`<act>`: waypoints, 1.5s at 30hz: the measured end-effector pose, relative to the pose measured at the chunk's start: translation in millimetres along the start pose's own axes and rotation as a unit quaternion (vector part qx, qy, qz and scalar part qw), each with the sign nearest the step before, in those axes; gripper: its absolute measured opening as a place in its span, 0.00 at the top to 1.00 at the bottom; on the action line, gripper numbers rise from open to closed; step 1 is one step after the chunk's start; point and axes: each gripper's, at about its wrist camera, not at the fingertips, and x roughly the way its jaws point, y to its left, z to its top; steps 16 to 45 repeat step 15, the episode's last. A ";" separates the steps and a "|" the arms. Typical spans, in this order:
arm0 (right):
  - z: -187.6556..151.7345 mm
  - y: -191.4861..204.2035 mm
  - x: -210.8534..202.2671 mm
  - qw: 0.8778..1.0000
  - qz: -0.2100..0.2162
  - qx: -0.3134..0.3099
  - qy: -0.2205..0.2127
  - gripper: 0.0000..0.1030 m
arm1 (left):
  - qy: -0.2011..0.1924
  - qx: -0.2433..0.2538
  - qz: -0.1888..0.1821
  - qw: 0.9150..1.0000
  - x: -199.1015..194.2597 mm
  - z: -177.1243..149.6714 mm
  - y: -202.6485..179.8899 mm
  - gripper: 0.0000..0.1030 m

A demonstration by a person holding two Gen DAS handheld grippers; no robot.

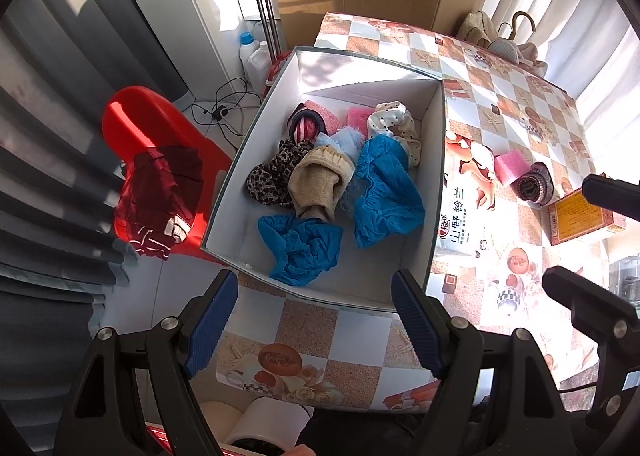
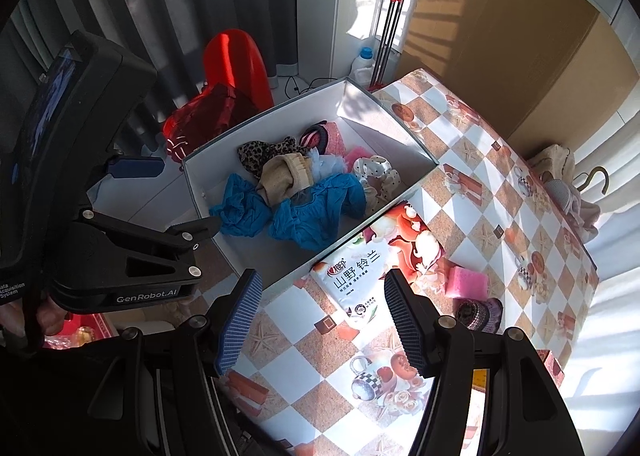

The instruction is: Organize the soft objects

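White printed pouch (image 2: 352, 280) reading "山野铃兰" is lying beside the white cardboard box (image 2: 280, 256); I am holding both the left gripper (image 1: 316, 320) and the right gripper (image 2: 322, 322) apart, empty.

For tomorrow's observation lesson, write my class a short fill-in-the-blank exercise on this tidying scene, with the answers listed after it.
1. The two crumpled blue cloths lie inside the white ____.
2. The pink sponge still out on the table lies right beside a small knitted ____.
3. A dark red garment is draped over a ____ plastic chair.
4. Both the left gripper and the right gripper hold ____.

Answers: box; pouch; red; nothing
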 end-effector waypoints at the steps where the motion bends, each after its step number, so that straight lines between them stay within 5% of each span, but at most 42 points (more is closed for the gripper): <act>1: -2.8 -2.3 -1.6 1.000 -0.001 0.002 -0.001 0.37 | 0.000 0.002 -0.001 1.000 -0.4 -0.3 -3.3 0.20; 15: -51.0 -47.6 -23.2 0.998 -0.009 0.057 -0.017 0.37 | 0.000 0.027 -0.021 0.999 -10.6 -0.1 -58.7 0.17; 45: -51.0 -47.6 -23.2 0.998 -0.009 0.057 -0.017 0.37 | 0.000 0.027 -0.021 0.999 -10.6 -0.1 -58.7 0.17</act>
